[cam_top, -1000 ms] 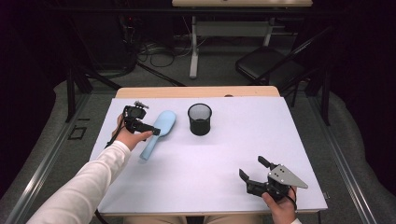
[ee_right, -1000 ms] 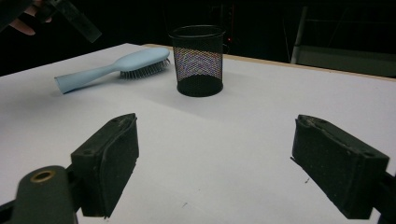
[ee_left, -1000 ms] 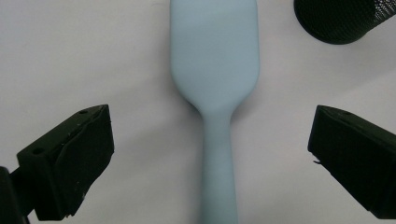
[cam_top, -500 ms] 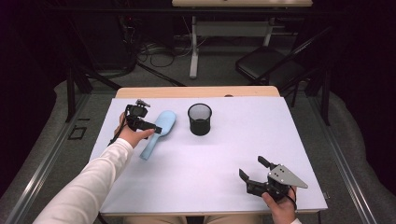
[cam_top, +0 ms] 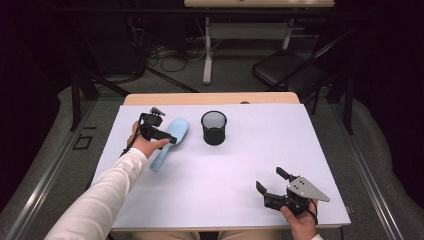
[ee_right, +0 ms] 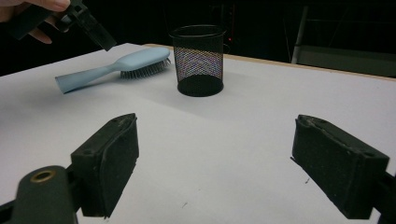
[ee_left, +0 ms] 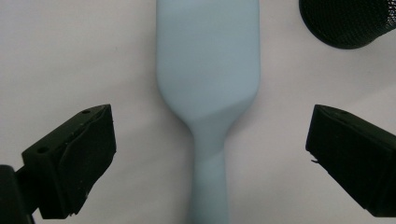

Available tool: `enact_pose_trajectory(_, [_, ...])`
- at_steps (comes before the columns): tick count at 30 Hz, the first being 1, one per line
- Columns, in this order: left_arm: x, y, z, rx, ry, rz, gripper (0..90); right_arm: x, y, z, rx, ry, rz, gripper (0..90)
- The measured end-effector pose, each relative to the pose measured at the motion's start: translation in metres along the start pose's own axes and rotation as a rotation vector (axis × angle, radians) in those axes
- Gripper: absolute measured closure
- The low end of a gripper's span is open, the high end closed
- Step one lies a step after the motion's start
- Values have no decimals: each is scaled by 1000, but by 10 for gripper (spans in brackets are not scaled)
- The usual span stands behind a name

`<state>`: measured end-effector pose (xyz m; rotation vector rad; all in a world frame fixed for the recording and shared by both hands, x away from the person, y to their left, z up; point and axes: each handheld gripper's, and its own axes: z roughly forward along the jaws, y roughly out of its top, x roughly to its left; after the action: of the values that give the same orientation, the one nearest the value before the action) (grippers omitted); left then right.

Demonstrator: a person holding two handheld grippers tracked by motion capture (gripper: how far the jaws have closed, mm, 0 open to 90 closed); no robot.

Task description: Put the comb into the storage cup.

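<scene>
A light blue hairbrush [cam_top: 178,131] lies bristles down on the white table [cam_top: 250,165], left of centre, its handle pointing toward the near left. My left gripper [cam_top: 165,131] hovers just over it and is open. In the left gripper view the jaws stand wide on either side of the brush's neck [ee_left: 208,70], not touching it. A black mesh cup [cam_top: 214,127] stands upright just right of the brush head. My right gripper [cam_top: 270,180] rests near the front right edge, open, with nothing between its jaws [ee_right: 215,163]. It faces the cup [ee_right: 198,60] and the brush [ee_right: 126,63].
A wooden strip runs along the table's far edge [cam_top: 210,98]. Beyond it on the floor are a desk leg [cam_top: 207,55], cables [cam_top: 165,52] and a dark folding chair [cam_top: 285,67]. Bare white table surface lies between the cup and my right gripper.
My left gripper has edged slightly to the right, further over the hairbrush. The right gripper, the brush and the cup have stayed where they were.
</scene>
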<state>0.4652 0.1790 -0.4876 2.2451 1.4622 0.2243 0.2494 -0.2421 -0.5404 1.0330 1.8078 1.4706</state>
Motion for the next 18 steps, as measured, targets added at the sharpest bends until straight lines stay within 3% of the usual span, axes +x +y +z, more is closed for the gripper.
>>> enact_pose_trajectory(18, [1,0,20,52,8,-18,72,-1,0,-1,3,4,-1,143])
